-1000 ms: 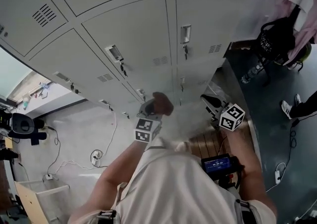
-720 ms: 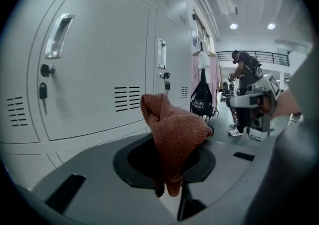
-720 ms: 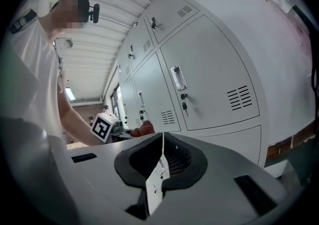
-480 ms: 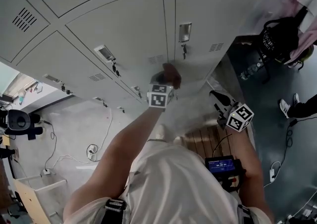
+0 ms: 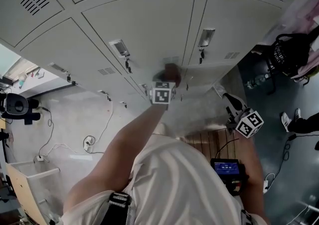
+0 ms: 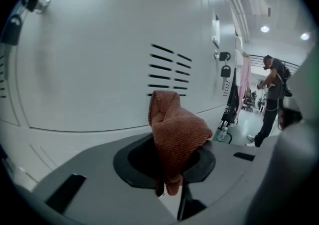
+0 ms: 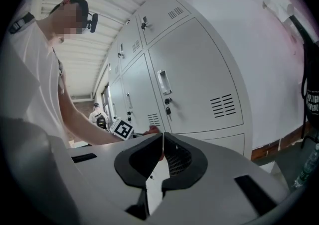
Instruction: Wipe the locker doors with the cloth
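Note:
The reddish-brown cloth is bunched between the jaws of my left gripper, which is shut on it. The cloth is pressed against a grey locker door, right by its vent slots. My left gripper reaches out at arm's length, marker cube toward me. My right gripper hangs lower to the right, away from the lockers. In the right gripper view its jaws meet at the tips with nothing between them, and the locker doors and the cloth lie beyond.
A black bag and a bottle sit on the dark floor at right. A wooden slatted board lies below me. Cables trail across the pale floor at left. A person stands far down the aisle.
My left gripper has carried the cloth up the locker front, from the lower doors to the vent slots. The right gripper has drifted slightly right.

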`<action>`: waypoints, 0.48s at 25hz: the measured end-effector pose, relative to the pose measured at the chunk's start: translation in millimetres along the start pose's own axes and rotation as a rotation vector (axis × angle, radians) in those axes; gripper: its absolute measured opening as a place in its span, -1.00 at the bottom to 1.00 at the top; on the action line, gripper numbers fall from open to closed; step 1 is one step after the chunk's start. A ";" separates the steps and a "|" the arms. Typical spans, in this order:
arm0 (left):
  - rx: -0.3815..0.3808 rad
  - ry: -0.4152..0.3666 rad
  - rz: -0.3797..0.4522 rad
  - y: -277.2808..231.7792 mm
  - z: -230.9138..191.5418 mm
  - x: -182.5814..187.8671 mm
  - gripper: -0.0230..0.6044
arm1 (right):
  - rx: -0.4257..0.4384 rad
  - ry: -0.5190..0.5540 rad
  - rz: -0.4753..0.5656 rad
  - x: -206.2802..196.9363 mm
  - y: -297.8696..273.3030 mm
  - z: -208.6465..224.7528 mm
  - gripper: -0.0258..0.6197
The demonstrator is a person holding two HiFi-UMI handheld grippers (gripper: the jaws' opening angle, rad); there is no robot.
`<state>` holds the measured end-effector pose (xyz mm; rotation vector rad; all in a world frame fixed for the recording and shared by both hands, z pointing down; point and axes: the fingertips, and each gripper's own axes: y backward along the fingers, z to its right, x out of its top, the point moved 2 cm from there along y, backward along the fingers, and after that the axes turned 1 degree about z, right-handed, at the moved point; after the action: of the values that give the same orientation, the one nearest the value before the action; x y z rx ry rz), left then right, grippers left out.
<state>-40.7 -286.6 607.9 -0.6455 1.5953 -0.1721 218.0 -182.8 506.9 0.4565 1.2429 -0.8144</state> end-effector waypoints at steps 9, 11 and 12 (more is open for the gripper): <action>0.251 0.035 0.049 97.0 -160.2 -17.7 -0.70 | 0.100 0.008 -0.010 1.6 -57.5 -20.2 -0.86; 0.297 0.019 0.068 112.9 -175.2 -11.3 -0.69 | 0.109 0.011 -0.017 0.3 -61.5 -23.1 -0.86; 0.327 0.019 0.085 121.8 -180.8 -6.5 -0.70 | 0.113 0.013 -0.019 0.4 -63.1 -24.4 -0.86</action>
<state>-249.8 -230.0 582.3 -0.3227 1.5648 -0.3684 154.6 -206.4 507.0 0.5420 1.2186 -0.9023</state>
